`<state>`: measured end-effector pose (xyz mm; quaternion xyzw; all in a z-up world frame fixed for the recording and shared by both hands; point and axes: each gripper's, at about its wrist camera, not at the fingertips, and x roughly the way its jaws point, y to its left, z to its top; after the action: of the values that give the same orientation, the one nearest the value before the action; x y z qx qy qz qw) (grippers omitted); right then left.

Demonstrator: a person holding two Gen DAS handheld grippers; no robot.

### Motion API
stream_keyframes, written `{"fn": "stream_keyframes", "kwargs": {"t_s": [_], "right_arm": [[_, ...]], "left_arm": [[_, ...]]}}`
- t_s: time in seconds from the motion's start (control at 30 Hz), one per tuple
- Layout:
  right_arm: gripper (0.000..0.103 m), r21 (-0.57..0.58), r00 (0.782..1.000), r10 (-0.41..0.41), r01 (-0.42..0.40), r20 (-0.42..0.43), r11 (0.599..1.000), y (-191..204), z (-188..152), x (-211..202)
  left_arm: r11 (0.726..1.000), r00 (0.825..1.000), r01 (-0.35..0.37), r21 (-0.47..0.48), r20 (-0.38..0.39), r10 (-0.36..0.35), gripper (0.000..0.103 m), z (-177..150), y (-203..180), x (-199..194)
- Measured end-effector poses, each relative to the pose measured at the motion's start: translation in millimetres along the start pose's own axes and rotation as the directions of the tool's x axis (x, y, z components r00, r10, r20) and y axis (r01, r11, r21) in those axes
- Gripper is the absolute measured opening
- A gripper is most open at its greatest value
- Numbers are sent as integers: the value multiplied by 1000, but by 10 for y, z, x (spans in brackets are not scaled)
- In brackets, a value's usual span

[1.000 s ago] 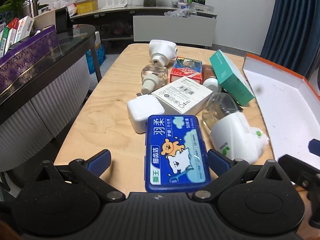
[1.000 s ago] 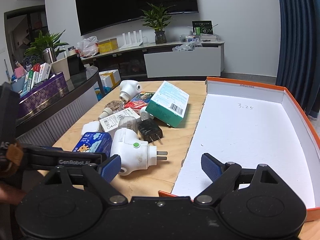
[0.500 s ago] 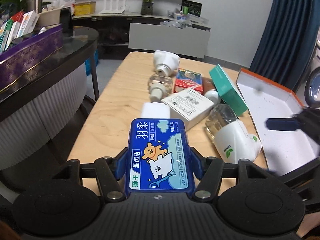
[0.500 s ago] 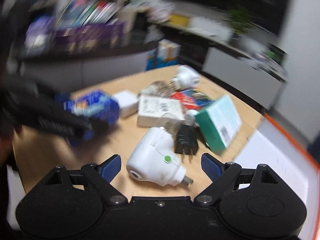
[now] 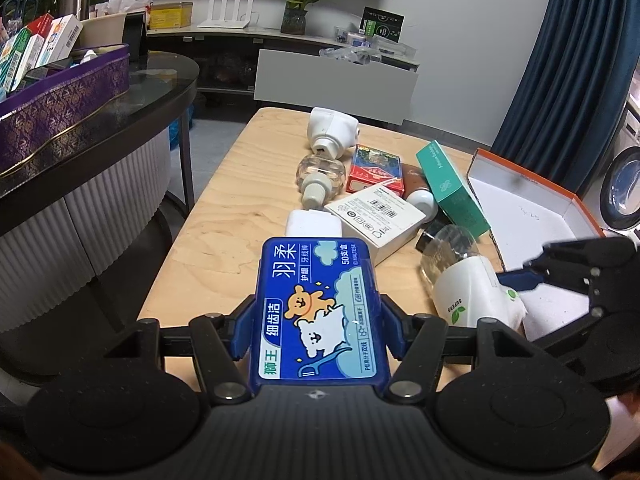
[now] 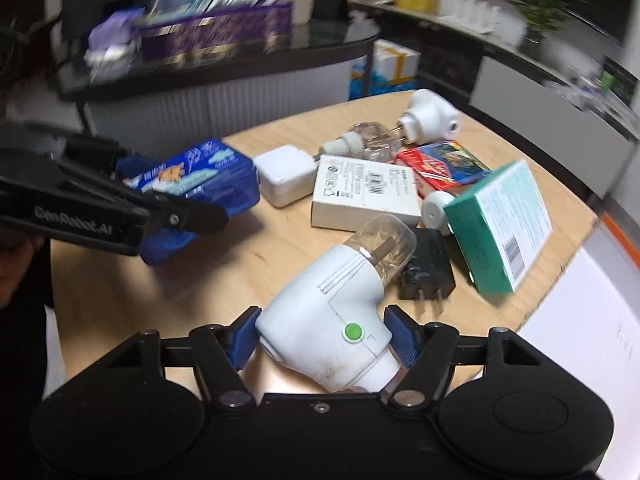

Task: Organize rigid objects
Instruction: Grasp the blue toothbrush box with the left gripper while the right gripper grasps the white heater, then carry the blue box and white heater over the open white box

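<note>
A blue floss box (image 5: 316,312) with a cartoon bear is held off the wooden table (image 5: 224,240), my left gripper (image 5: 318,320) shut on its two long sides. The same box (image 6: 200,176) shows at the left of the right wrist view, gripped by the left fingers (image 6: 184,216). My right gripper (image 6: 322,332) is closing on a white plug-in vaporizer (image 6: 332,312) with a green button and clear bottle; both pads touch its body as it lies on the table. In the left wrist view this vaporizer (image 5: 468,300) lies next to the white box with an orange rim (image 5: 528,168).
The pile behind holds a white charger cube (image 6: 284,176), a flat white carton (image 6: 364,192), a green carton (image 6: 504,228), a black plug (image 6: 424,272), a red packet (image 6: 444,164), a clear bottle (image 6: 368,138) and a second white vaporizer (image 6: 428,120). A dark counter (image 5: 100,128) stands left.
The left jaws closed on the blue floss box and lifted it slightly. The right gripper swung left from the orange-rimmed box to the white vaporizer, and its jaws came in against it.
</note>
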<state>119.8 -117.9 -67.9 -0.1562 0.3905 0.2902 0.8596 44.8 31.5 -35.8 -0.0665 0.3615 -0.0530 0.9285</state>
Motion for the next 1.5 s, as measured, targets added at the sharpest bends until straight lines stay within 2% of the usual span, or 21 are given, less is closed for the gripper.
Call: {"fn": "stream_keyframes", "kwargs": {"t_s": [0.2,0.37,0.53,0.7,0.9,1.13,1.3,1.5], "right_arm": [[80,211,989,-19,-12,147,977,-67,-152,-292],[80,383,962,-54,-55,269,922,-192,-295,-634],[80,448,927,-201,41,316,893,-236,-331,-1010],[80,533,883,-367,169,292,829,-393,-353,-1311],[80,609,846,-479,257,234,751,-610,-435,-1553],[80,668,817,-551,315,172,674,-800,-585,-1705],[80,681,800,-579,335,159,651,-877,-638,-1759],[80,684,794,-590,351,146,640,-938,-703,-1770]], "left_arm": [[1000,1000,17,3,13,-17,63,18,-63,-49],[999,1000,24,21,18,-24,63,73,-186,-117],[997,998,49,67,35,-51,63,231,-437,-207],[988,994,94,119,38,-99,63,376,-779,-203],[972,986,159,172,21,-165,63,518,-1198,-94],[958,979,195,209,11,-202,63,647,-1468,42],[955,977,203,218,24,-213,63,688,-1565,63],[947,972,223,232,16,-232,63,688,-1687,92]]}}
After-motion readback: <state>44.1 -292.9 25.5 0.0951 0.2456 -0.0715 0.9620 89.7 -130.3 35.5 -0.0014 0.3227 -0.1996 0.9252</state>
